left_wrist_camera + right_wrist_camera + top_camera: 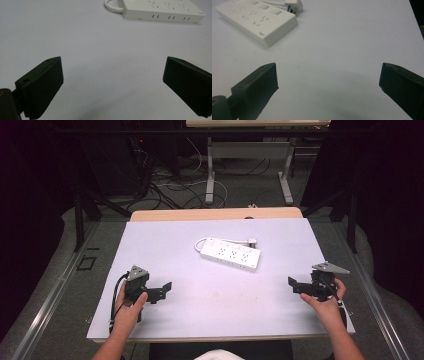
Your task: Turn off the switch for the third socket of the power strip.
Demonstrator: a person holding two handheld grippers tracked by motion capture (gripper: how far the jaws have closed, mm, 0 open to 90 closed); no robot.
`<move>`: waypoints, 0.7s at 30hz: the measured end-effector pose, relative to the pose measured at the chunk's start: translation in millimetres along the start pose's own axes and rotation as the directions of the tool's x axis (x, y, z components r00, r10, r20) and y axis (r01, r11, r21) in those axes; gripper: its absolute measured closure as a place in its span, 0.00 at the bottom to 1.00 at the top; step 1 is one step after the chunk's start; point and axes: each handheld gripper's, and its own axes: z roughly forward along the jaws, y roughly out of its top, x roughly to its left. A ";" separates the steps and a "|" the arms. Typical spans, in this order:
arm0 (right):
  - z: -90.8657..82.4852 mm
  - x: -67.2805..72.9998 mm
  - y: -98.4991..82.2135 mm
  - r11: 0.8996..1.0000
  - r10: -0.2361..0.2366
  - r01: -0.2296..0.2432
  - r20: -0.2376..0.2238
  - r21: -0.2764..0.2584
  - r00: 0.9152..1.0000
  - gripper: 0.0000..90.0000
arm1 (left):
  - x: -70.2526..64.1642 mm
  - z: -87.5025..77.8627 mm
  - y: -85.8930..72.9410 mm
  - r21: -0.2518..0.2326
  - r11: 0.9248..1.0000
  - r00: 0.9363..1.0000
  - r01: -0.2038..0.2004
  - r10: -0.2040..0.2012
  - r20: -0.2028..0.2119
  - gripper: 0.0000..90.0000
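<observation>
Tools point(161, 292) point(295, 285) gape wide, holding nothing.

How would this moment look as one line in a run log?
left tool: open, empty | right tool: open, empty | power strip: flat mid-table, untouched | plug: beside strip, unplugged

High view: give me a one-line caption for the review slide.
White power strip with its cord lies mid-table; open left gripper and open right gripper rest apart from it.
</observation>
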 end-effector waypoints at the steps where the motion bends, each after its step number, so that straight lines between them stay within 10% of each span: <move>1: 0.0 0.0 0.0 1.000 0.000 0.000 0.000 0.000 1.000 0.02 | -0.1 0.0 0.1 -0.003 1.000 1.000 0.000 0.000 -0.001 0.03; 21: -2.1 22.1 23.2 0.998 -0.066 0.066 -0.018 0.011 0.998 0.04 | -0.5 -1.1 -0.7 -0.021 1.000 1.000 0.015 -0.016 -0.018 0.04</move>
